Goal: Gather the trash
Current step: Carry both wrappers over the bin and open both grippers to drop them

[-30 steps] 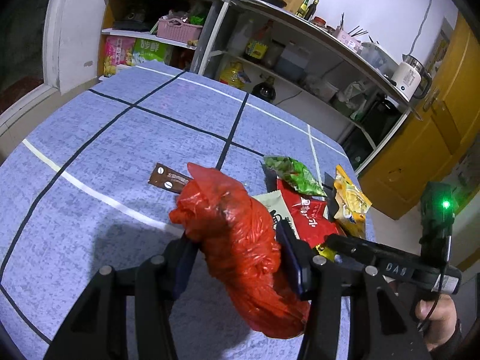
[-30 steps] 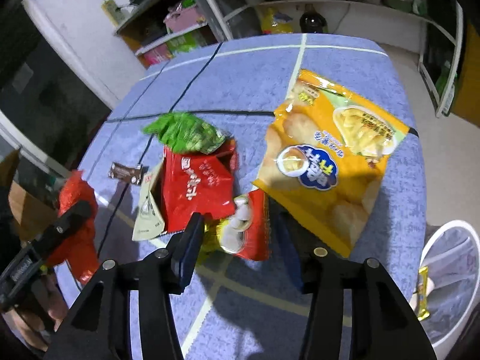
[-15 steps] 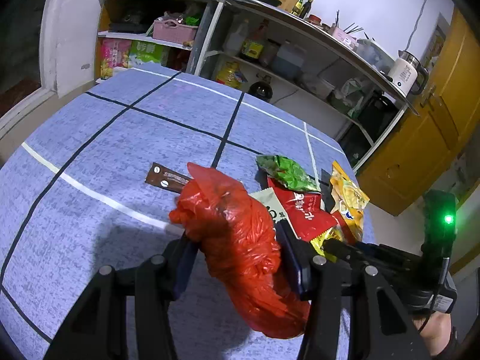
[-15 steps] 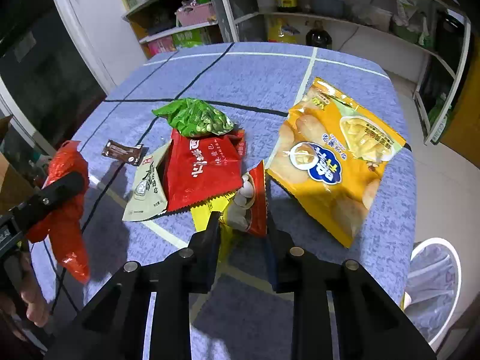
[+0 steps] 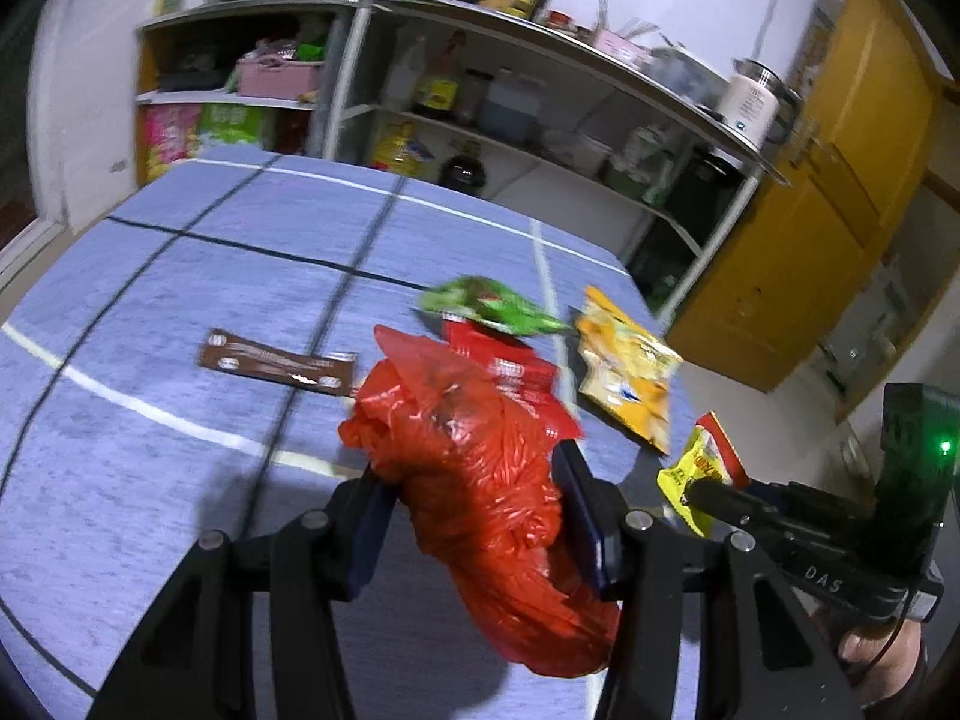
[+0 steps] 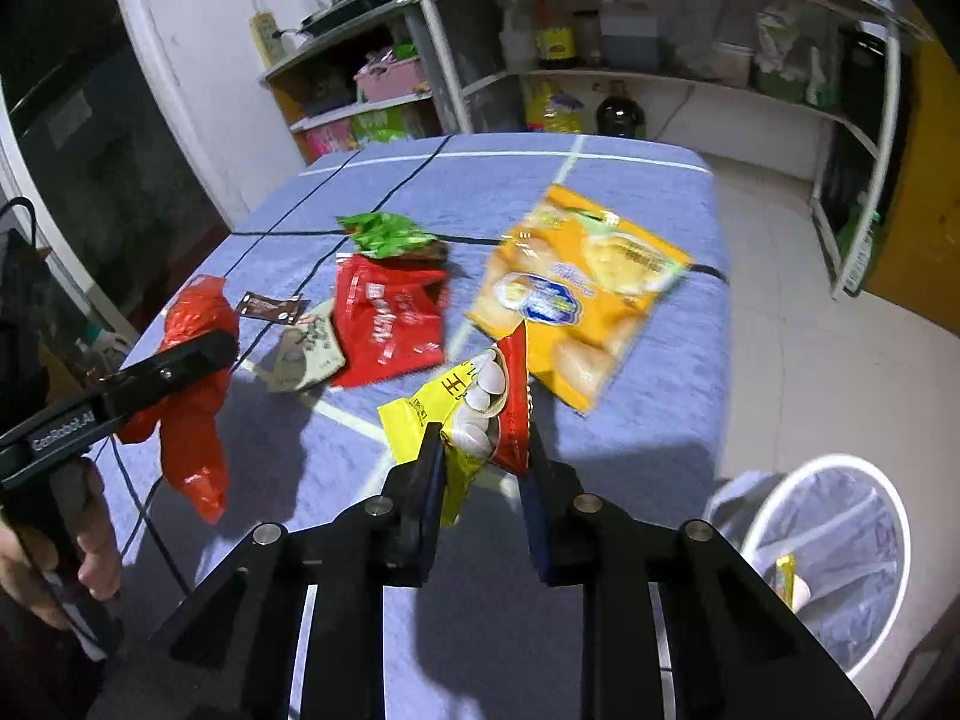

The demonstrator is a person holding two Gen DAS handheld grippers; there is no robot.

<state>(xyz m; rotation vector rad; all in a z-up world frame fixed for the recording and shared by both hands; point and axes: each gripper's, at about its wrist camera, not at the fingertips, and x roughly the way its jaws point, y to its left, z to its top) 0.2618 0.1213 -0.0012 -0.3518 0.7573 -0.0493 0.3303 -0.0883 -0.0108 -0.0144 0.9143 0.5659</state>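
Lifted: candy wrapper (image 6: 480, 414), seemingly, in right gripper (image 6: 483, 468).

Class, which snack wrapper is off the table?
The yellow-and-red wrapper, pinched in the right gripper; the green, red, beige, brown and big yellow ones lie flat.

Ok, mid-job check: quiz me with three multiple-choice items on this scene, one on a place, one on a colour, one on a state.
1. Where is the trash bin?
A. on the table
B. on the floor beside the table
C. on a shelf

2. What colour is the plastic bag in the left tongs?
A. red
B. blue
C. white

3. The right tongs are:
A. wide open, empty
B. pressing the table
C. shut on the yellow-and-red wrapper

Answers: B, it stands below the table edge; A, crinkled red plastic; C, the wrapper sits between the pads, off the cloth.
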